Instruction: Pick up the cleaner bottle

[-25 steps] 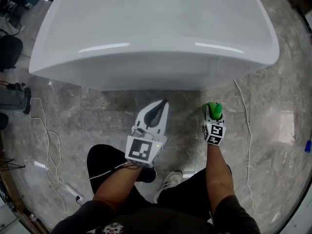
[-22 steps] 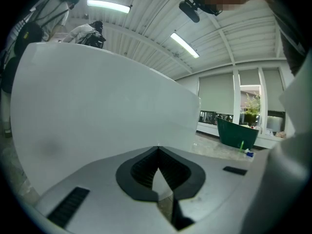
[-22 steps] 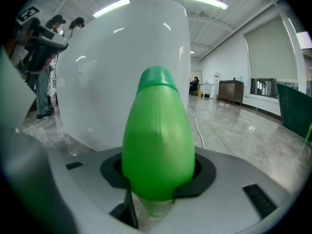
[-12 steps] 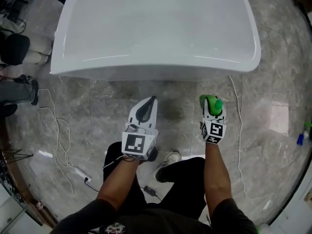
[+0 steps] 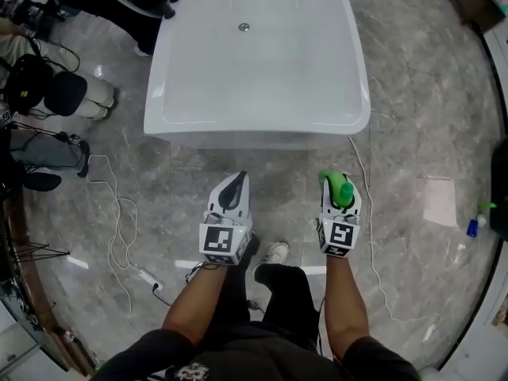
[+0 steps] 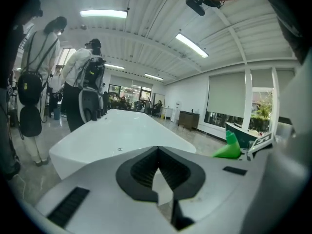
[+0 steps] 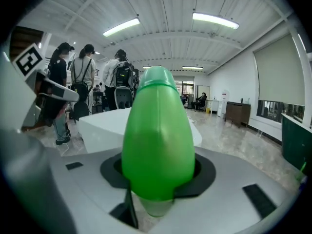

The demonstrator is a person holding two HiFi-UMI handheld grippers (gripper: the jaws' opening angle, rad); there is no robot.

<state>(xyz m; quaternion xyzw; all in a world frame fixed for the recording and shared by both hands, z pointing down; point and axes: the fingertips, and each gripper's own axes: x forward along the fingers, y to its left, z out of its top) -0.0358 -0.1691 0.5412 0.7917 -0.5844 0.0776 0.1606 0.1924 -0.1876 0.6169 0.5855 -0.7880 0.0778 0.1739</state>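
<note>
The green cleaner bottle is clamped between the jaws of my right gripper, held up in the air over the marble floor in front of the white bathtub. In the right gripper view the bottle fills the middle, both pads pressing its sides, and the right gripper is shut on it. My left gripper hangs beside it on the left, jaws together and empty. In the left gripper view the left gripper points at the bathtub, and the bottle's green tip shows at the right.
Several people stand by the tub's far left corner. Cables and a power strip trail over the floor on the left, and a thin cable runs on the right. A paper sheet and small bottles lie far right.
Both grippers have risen high off the floor, the right one carrying the green bottle. The tub now looks smaller and farther below, and more of the room shows.
</note>
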